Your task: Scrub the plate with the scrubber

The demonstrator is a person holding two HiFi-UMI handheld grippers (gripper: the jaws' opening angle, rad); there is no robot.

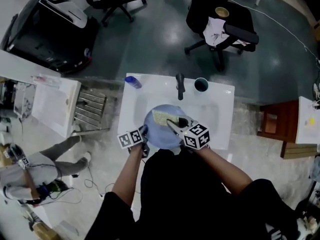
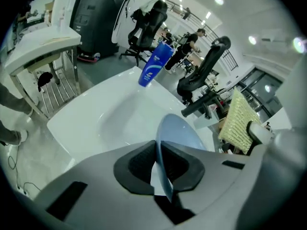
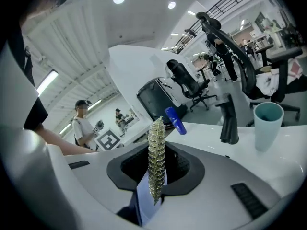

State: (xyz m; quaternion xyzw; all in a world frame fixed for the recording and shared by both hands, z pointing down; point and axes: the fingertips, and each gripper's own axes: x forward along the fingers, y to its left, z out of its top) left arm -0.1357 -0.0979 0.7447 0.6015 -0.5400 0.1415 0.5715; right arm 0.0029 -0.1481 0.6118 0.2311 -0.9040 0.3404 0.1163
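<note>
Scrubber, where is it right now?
In the head view's centre, the yellow scrubber is clamped in the right claw, over the blue plate above the sink, near the black faucet.

plate [image 1: 159,132] over sink [image 1: 220,104]; scrubber [image 1: 161,117] on plate; bottle [image 1: 133,82] behind-left; cup [image 1: 201,84] behind-right

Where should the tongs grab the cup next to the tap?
Probably by its rim, from above: the cup stands upright, mouth open, so one tong slips inside. The tap stands close beside it, so pinch the side away from it.
</note>
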